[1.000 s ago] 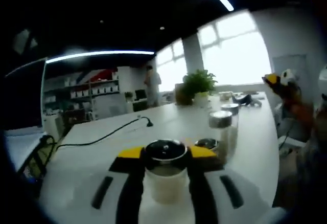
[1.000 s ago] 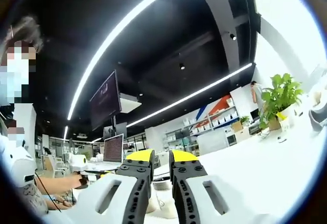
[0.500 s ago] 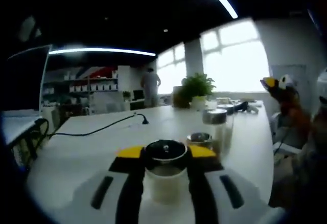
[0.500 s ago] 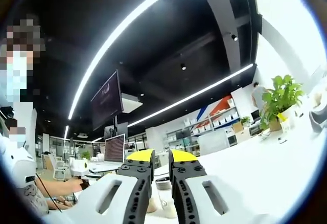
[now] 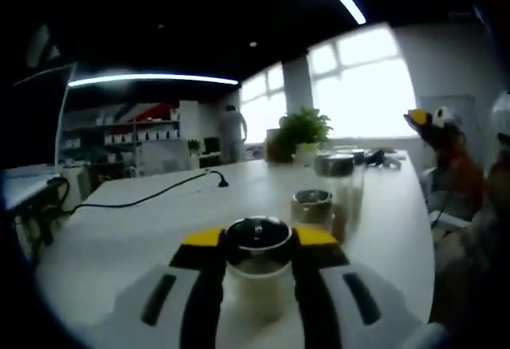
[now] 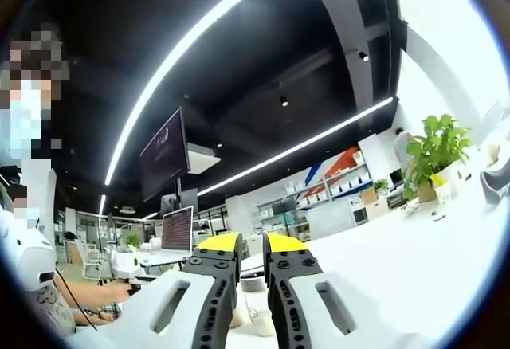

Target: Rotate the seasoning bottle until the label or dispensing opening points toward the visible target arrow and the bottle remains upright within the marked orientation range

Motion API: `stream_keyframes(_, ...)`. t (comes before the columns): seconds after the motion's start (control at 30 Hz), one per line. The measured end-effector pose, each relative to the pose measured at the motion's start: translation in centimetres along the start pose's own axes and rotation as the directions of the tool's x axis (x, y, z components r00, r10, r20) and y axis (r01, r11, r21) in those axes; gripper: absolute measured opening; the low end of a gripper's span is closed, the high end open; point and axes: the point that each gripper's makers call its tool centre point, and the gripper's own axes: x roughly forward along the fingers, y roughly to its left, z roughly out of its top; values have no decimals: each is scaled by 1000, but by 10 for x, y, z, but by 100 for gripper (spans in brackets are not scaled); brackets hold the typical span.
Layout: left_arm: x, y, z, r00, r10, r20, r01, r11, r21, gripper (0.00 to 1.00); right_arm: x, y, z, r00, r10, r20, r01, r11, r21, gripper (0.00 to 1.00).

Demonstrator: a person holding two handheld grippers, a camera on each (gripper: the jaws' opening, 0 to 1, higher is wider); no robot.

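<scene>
- One seasoning bottle is sitting at lower centre of the left gripper view, its dark round cap just above the middle of the lower half, its pale body dropping straight down toward the bottom edge.
- Its long axis is running up the frame, in line with the jaws, so it is reading as upright; any turning, I judge, is going to happen about that axis.
- The left gripper is pinching the bottle, one yellow-tipped jaw touching each side just below the cap, so the bottle is lying directly ahead, between the jaws.
- I am finding no label, opening or target arrow legible here, so I cannot tell which way the bottle is facing.
- Two more metal-capped jars are standing right of centre, the nearer just beside the right jaw tip; a swing of the wrist could, in my judgement, be brushing it.
- A black cable is trailing across the white table at left centre, well apart.
- The right gripper is showing at lower centre of the right gripper view, jaws nearly pressed together on nothing, pointing over another stretch of table toward a potted plant at the right edge.
- The left gripper is therefore the one placed for the turn.
</scene>
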Motion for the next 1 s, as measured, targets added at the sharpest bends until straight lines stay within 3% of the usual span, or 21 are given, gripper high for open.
stream_keyframes(0.1, 1, 2, 0, 1000, -24, 4, 24, 999, -34, 34, -1, -1, 1, 1000, -1, 2, 1, 1000, -1, 9)
stream_keyframes(0.5, 8, -1, 1, 999, -43, 13, 43, 999, -22, 34, 1, -2, -1, 1000, 4, -12, -4, 1000, -5, 9)
stream_keyframes(0.67, 8, -4, 1, 998, -58, -9, 57, 998, -30, 34, 0, -3, 0, 1000, 1, -11, -1, 1000, -8, 9)
stream_keyframes(0.7, 6, -4, 3, 999, -47, -6, 46, 999, -19, 35, 0, -4, 0, 1000, -1, -10, 1, 1000, -7, 9)
stream_keyframes(0.8, 2, -6, 15, 999, -28, 39, 29, 999, -22, 53, -1, -6, -1, 1000, -8, -9, 7, 1000, -7, 9)
stream_keyframes(0.87, -3, -8, 27, 997, -6, 79, 7, 1000, -15, 54, 0, -6, -3, 1000, -6, -13, 6, 1000, -3, 9)
stream_keyframes(1.0, -9, -3, 34, 991, 95, 93, -94, 995, -23, 49, -2, -6, -6, 1000, -6, -11, 6, 1000, 8, 9)
